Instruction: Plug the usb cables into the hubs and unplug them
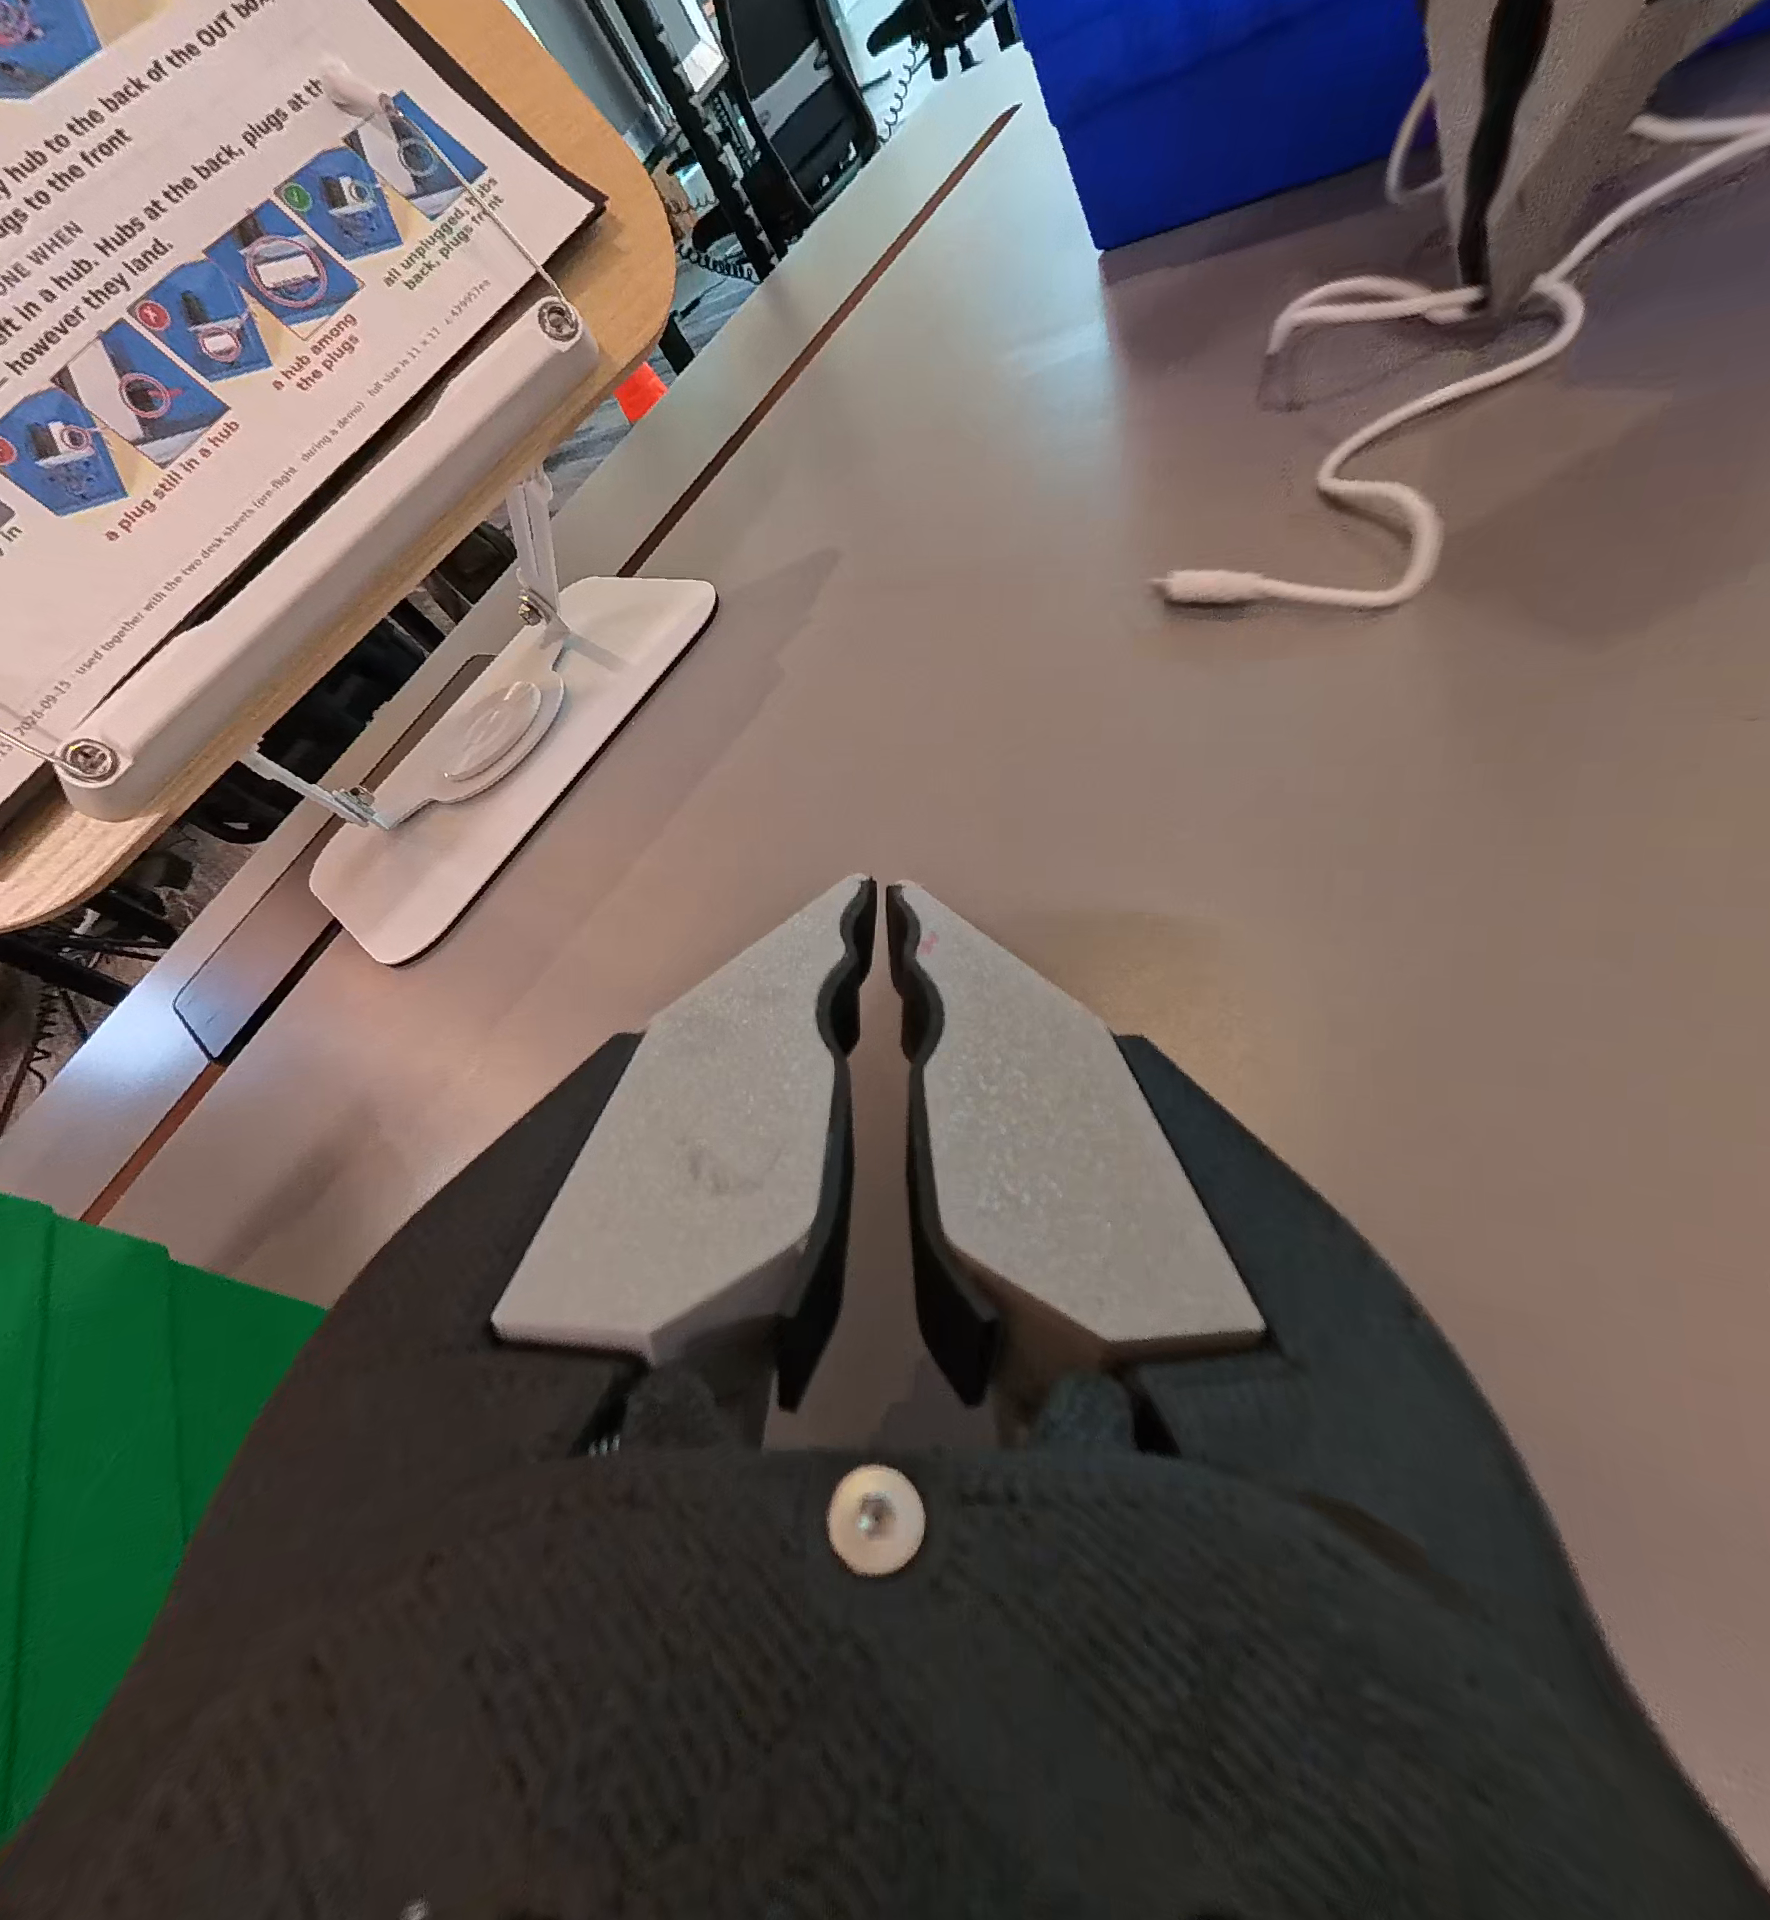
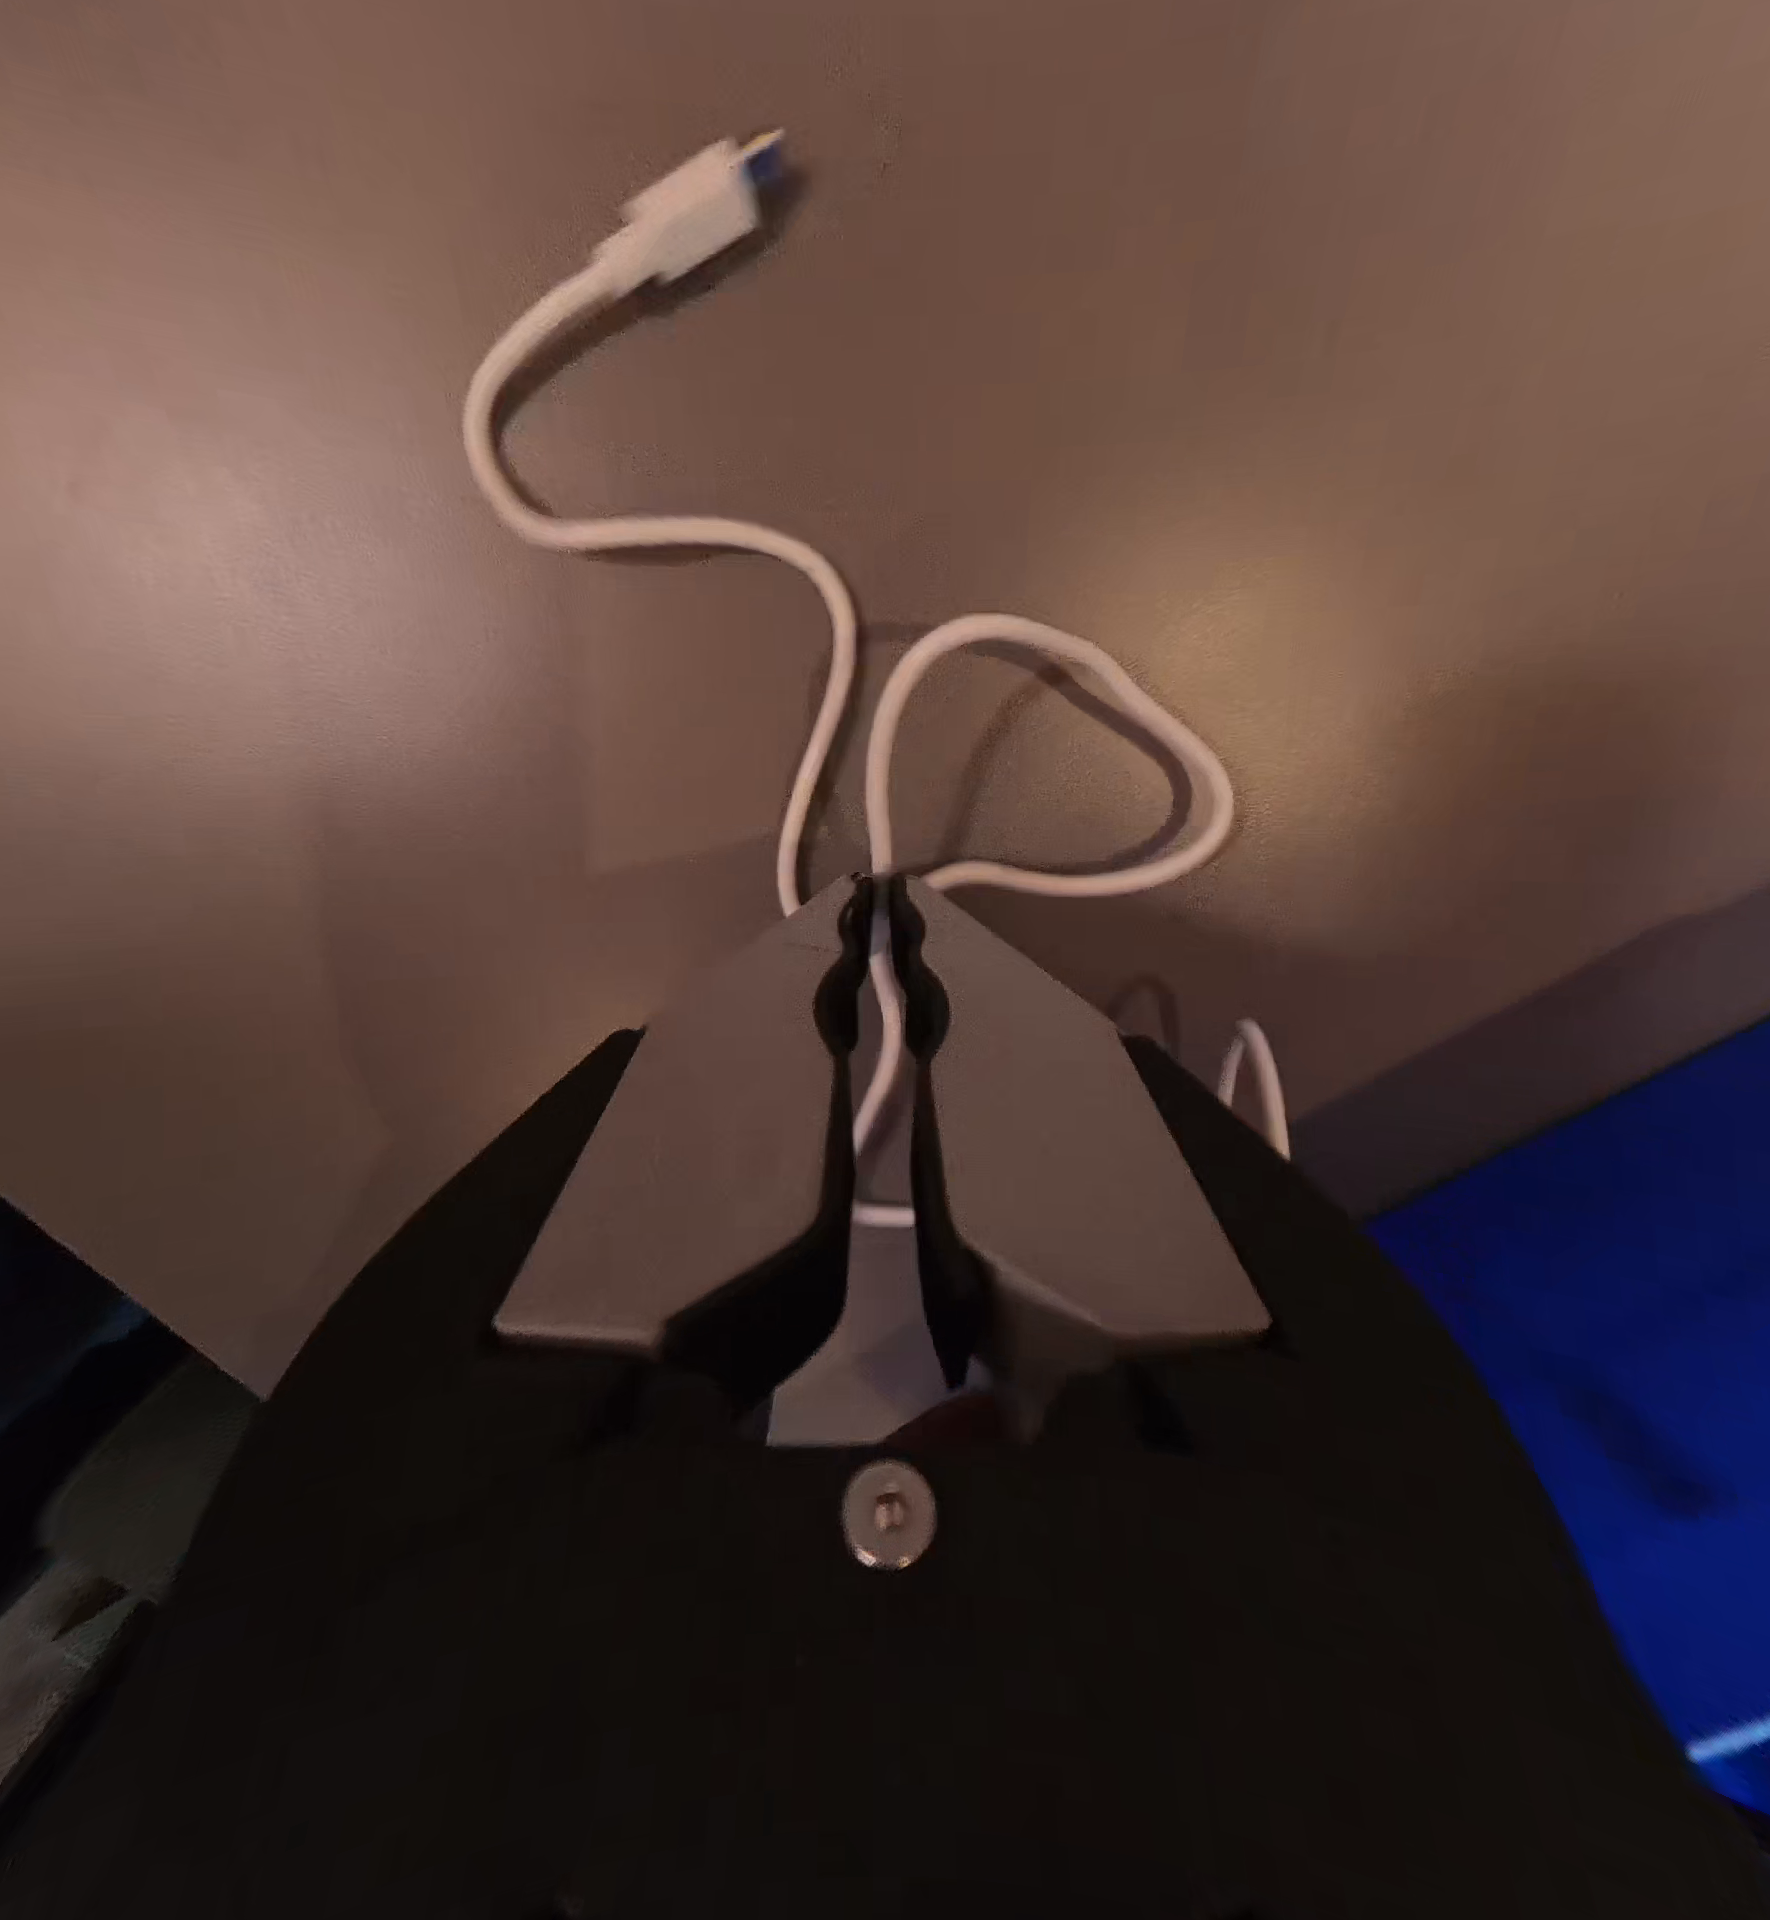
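Note:
My right gripper (image 2: 879, 883) is shut on a white USB cable (image 2: 839, 665), pinching its cord between the fingertips just above the grey table. The cord snakes away to its white plug (image 2: 689, 223), which lies free on the table farther ahead. My left gripper (image 1: 881, 888) is shut and empty, low over the bare table. In the left wrist view the same cable (image 1: 1380, 499) trails across the table at the upper right to its plug end (image 1: 1208, 589), and the right gripper (image 1: 1515, 145) stands over the cord. No hub is in view.
A blue bin (image 1: 1224, 114) stands at the back right and shows in the right wrist view (image 2: 1608, 1299). A white stand (image 1: 507, 769) holding an instruction sheet (image 1: 185, 312) is at the left. A green bin (image 1: 60, 1507) is at the near left. The table edge (image 1: 715, 457) runs behind the stand. The left gripper's tips are roughly 25 centimeters from the right gripper's.

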The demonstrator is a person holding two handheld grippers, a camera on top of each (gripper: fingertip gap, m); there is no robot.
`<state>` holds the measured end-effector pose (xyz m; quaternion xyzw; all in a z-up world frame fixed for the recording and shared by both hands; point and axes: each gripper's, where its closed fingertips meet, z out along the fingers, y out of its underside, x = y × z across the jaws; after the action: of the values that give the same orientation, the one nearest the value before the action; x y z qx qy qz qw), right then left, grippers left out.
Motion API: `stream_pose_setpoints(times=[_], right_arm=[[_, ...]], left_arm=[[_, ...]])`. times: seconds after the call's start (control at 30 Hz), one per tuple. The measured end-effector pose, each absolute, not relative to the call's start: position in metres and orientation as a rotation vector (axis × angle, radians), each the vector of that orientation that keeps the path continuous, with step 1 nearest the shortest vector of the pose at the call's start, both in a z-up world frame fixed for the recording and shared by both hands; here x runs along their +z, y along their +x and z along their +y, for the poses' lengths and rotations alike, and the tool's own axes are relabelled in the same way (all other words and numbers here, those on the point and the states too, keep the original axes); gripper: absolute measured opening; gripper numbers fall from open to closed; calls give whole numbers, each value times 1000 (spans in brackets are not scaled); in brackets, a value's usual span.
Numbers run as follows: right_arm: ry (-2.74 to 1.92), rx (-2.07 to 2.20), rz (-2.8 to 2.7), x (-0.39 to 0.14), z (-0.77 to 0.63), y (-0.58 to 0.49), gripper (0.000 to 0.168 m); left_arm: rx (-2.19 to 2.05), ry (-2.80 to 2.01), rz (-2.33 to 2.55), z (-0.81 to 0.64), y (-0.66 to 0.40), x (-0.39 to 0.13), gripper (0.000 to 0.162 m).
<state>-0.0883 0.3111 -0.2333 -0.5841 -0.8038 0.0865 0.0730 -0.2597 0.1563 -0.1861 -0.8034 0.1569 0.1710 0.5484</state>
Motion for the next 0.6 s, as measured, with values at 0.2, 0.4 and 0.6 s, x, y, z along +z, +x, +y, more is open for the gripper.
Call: stream_pose_setpoints(times=[0.2,0.4,0.6], right_arm=[[-1748,426,-2265,-174,328,-95,1],[-1604,282,-1888,-28,399,-80,0],[-1518,88,-1466,125,482,-32,0]], left_arm=[[406,-1905,373,156,-260,-187,0],[411,-1908,377,157,-259,-187,0],[413,-1914,378,157,-260,-188,0]])
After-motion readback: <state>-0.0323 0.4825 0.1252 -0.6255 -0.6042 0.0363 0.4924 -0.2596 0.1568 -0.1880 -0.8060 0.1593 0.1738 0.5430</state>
